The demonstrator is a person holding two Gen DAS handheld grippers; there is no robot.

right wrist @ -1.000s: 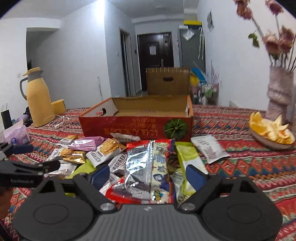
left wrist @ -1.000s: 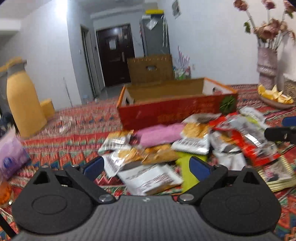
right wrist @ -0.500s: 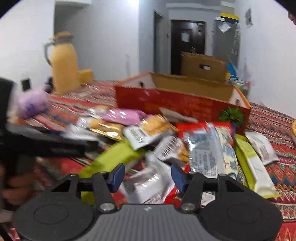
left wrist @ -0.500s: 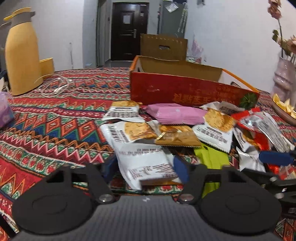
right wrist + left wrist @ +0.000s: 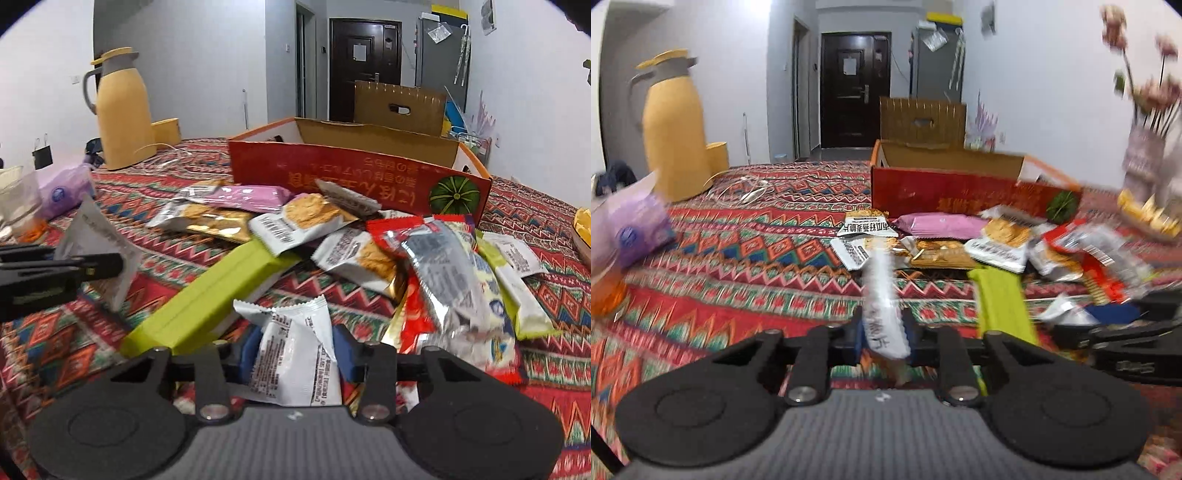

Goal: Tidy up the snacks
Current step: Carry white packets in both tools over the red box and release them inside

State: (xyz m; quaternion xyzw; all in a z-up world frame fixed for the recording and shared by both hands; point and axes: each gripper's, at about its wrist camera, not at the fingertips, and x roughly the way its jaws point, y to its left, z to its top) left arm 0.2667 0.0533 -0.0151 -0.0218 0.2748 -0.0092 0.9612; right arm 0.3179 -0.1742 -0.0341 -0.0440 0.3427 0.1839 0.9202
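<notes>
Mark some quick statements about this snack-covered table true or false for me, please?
1. The left claw pinches a white packet. True.
2. The red box is full of snacks. False: no snacks show inside it; they lie in front.
3. The right claw is closing with a white packet between its fingers. True.
4. The yellow jug lies on its side. False: it stands upright.
5. The green carton is inside the box. False: it lies on the cloth.

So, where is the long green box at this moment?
In the right wrist view the long green box lies flat on the patterned cloth, left of centre, its far end under a white biscuit packet, just before the right gripper.
</notes>
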